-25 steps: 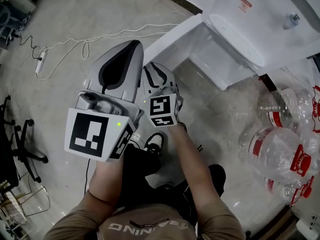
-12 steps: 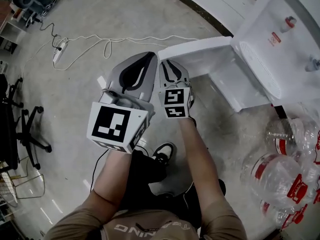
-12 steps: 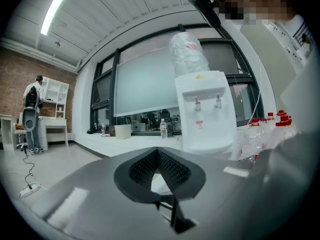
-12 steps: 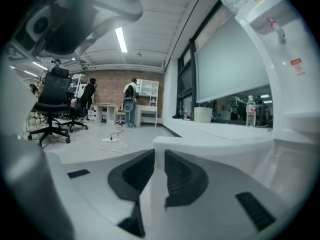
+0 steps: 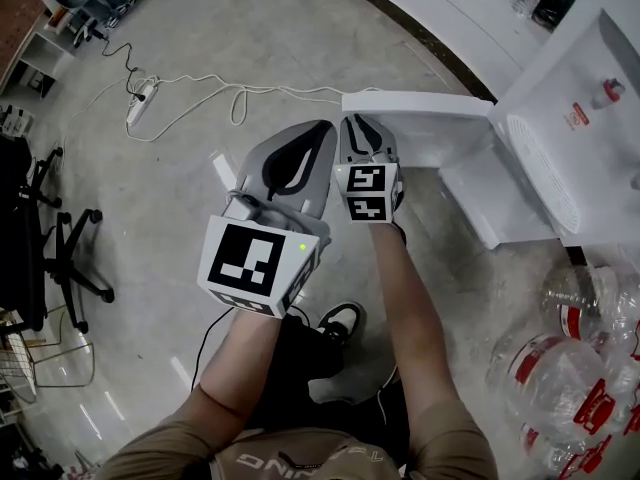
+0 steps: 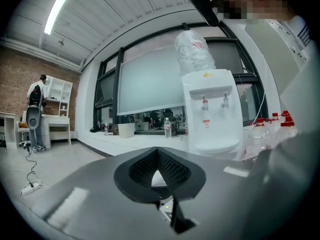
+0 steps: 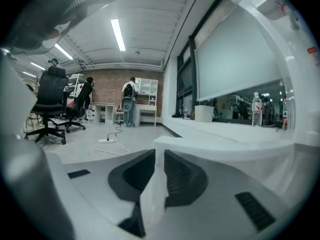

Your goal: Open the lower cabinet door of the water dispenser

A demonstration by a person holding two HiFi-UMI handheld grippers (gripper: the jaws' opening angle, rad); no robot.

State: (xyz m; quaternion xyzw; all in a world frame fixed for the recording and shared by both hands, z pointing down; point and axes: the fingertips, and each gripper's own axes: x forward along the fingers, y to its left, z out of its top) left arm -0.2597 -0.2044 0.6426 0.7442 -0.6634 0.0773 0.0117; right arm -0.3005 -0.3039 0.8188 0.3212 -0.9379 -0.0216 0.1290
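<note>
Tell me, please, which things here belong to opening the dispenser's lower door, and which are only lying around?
Belong to the job:
- water dispenser
- lower cabinet door, already swung open
- right gripper, whose jaws have just been closing, gripping the door's edge

Only lying about:
- power strip with its cable, on the floor
- office chair
- empty water jugs
</note>
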